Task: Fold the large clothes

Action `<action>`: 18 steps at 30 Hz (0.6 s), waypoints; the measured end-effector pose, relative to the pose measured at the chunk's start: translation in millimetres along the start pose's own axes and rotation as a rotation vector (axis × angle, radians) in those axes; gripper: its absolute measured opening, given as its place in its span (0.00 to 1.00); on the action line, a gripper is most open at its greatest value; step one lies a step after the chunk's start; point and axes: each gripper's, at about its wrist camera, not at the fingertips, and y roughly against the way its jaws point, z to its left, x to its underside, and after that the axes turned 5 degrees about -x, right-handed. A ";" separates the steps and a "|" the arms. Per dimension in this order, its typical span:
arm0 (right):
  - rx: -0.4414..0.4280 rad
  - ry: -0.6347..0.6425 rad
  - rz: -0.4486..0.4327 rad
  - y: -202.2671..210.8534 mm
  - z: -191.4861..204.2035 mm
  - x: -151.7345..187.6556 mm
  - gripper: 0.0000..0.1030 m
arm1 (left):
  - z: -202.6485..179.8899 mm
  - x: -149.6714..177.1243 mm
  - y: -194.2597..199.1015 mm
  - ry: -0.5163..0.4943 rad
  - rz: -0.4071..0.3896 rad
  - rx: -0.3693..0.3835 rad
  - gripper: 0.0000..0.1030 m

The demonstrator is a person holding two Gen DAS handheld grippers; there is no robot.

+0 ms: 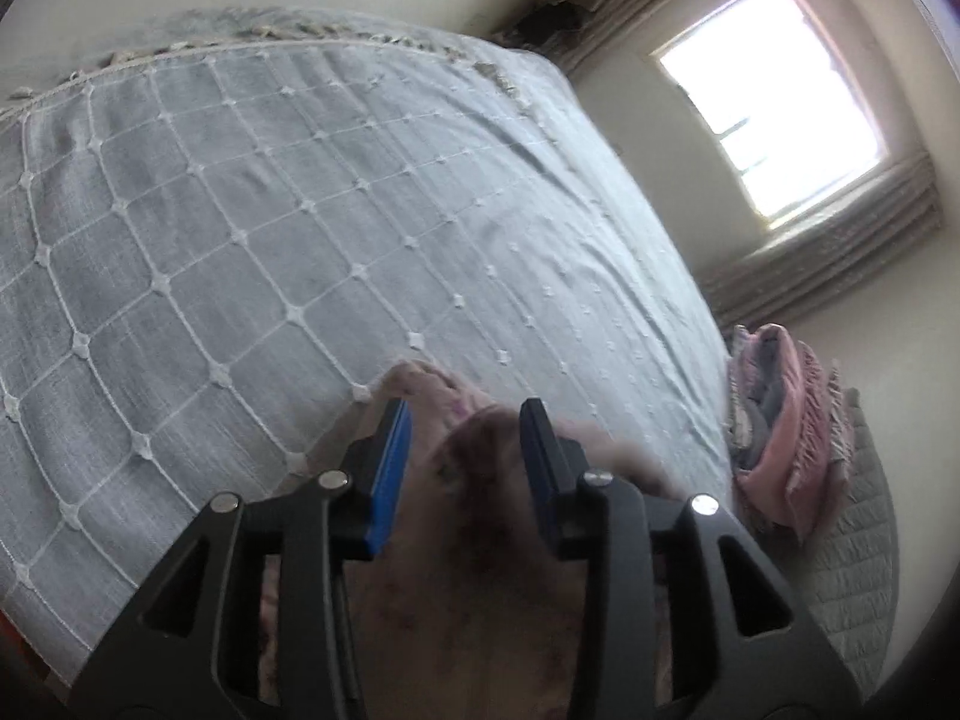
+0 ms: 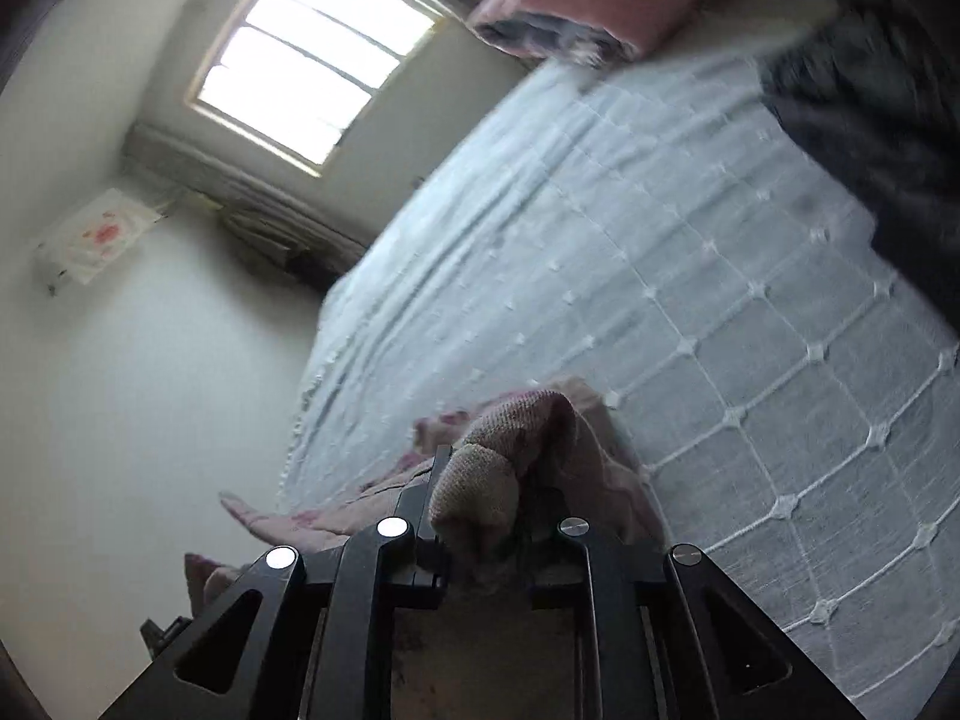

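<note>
A pinkish-beige garment with a faint floral print [image 1: 474, 540] lies at the near edge of the bed, bunched under both grippers. My left gripper [image 1: 465, 420] stands just above it, with its blue pads [image 1: 390, 468] apart. The cloth sits between the pads without being pinched. In the right wrist view a rolled fold of the same garment [image 2: 498, 420] rests between the fingers of my right gripper [image 2: 489, 468]. The jaws stand a little apart, and cloth covers the right finger. More of the garment trails off to the left [image 2: 324, 519].
The bed carries a grey cover with a white diamond net pattern [image 1: 240, 210] [image 2: 720, 300]. A pile of pink and grey clothes [image 1: 774, 432] [image 2: 570, 0] sits at its far side near a window [image 1: 774, 102] [image 2: 300, 54]. A dark cloth [image 2: 870, 138] lies at the right.
</note>
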 end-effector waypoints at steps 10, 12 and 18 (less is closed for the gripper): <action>0.042 -0.085 -0.049 -20.6 -48.1 -12.9 0.74 | 25.0 -23.9 51.2 0.009 -0.103 0.061 0.77; 0.130 -0.008 -0.160 3.9 -37.3 -16.5 0.81 | 14.3 -20.2 42.7 -0.081 -0.070 0.022 0.77; 0.140 0.145 -0.110 -2.4 -24.7 -14.3 0.81 | -25.7 8.5 -32.2 -0.309 0.136 -0.030 0.77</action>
